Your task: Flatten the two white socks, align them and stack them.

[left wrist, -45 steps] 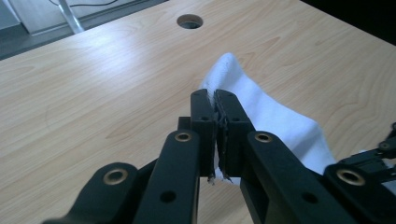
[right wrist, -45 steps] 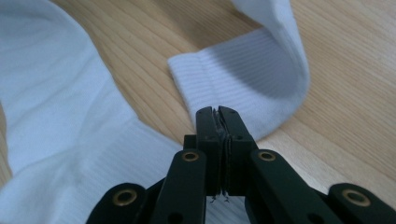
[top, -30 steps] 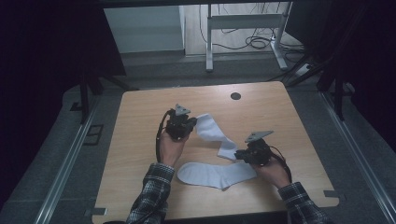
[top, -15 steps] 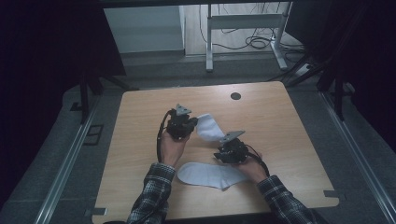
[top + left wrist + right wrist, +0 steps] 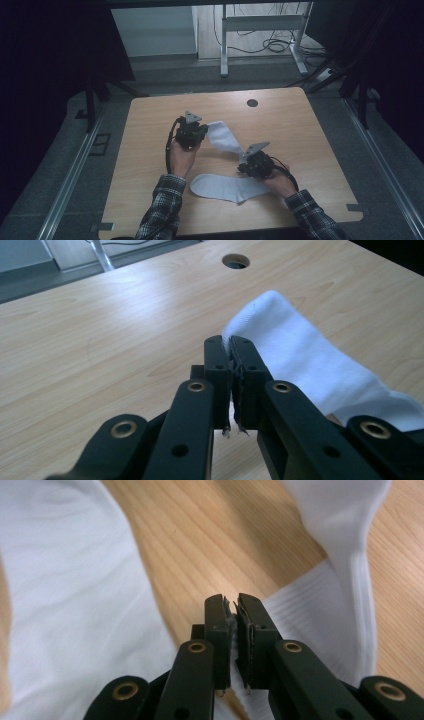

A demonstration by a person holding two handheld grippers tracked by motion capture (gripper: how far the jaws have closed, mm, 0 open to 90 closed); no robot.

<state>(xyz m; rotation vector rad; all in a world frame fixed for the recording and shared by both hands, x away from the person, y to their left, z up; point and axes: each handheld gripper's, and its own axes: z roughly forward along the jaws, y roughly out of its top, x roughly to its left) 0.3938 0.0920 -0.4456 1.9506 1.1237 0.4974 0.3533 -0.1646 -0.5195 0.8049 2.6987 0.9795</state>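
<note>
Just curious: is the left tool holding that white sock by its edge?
Yes, the left tool is shut on the edge of the white sock.

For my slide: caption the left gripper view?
Left gripper shut on a white sock's edge above a wooden table.

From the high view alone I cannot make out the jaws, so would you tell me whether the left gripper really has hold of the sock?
Observer: Yes. In the left gripper view, the left gripper is shut on the rounded toe end of the upper sock, with white fabric pinched between its jaws.
Operator: Thank you. And how does the right one stand?
Observer: The right gripper has just been closing its jaws. They are nearly together, with the edge of that sock's ribbed cuff caught between them.
</note>
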